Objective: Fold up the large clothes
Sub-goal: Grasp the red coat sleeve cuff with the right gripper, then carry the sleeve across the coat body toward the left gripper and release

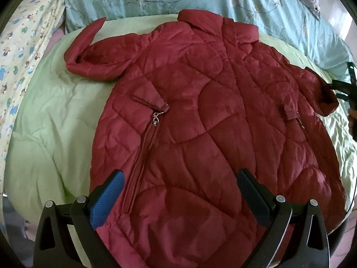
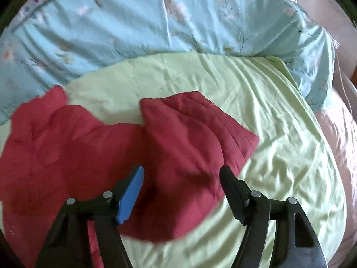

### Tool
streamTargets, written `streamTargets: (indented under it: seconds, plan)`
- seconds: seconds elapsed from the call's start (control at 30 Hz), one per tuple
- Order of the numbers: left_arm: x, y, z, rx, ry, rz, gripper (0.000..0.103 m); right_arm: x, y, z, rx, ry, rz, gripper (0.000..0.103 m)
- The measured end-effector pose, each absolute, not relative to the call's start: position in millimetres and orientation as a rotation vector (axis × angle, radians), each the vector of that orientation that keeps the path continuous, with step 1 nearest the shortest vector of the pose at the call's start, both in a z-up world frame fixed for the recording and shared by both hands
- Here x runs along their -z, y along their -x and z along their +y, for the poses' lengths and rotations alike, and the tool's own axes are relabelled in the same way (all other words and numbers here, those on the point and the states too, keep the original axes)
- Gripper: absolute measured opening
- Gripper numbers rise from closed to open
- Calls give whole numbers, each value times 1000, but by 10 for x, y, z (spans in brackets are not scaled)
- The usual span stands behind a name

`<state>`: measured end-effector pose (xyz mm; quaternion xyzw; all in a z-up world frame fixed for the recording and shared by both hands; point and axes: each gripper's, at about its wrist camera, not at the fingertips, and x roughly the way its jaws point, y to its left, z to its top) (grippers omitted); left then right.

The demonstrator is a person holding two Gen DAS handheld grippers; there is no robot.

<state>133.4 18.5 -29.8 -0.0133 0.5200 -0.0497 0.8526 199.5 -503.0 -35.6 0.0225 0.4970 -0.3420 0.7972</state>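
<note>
Coat (image 1: 200, 122) hem cut off at btm edge; right-wrist view motion-blurred.

Bed under pale green sheet (image 1: 55, 116), red quilted coat (image 1: 200, 122) spread flat, blue floral duvet (image 1: 267, 11) behind

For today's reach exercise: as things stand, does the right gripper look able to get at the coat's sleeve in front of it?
Probably yes. The right gripper is open over the red sleeve, which lies uncovered on the green sheet.

Green sheet (image 1: 55, 120), blue floral quilt (image 2: 133, 22)
</note>
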Motion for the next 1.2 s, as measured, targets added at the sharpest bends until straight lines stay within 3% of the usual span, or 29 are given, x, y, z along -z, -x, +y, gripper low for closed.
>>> streamTargets:
  seconds: [0.17, 0.3, 0.33, 0.7, 1.2]
  plan:
    - [363, -1471, 173, 87, 30, 1108, 102, 600, -2271, -5243, 785, 29, 1135, 63]
    - [381, -1535, 167, 79, 34, 1108, 102, 561, -2273, -5421, 777, -73, 1106, 20]
    - [386, -1548, 167, 79, 36, 1106, 102, 547, -2261, -5444, 777, -89, 1096, 16]
    - [385, -1669, 144, 102, 62, 1067, 102, 161, -2235, -4638, 475, -232, 892, 11]
    - [380, -1829, 561, 200, 186, 1023, 100, 792, -3045, -2709, -59, -177, 928, 11]
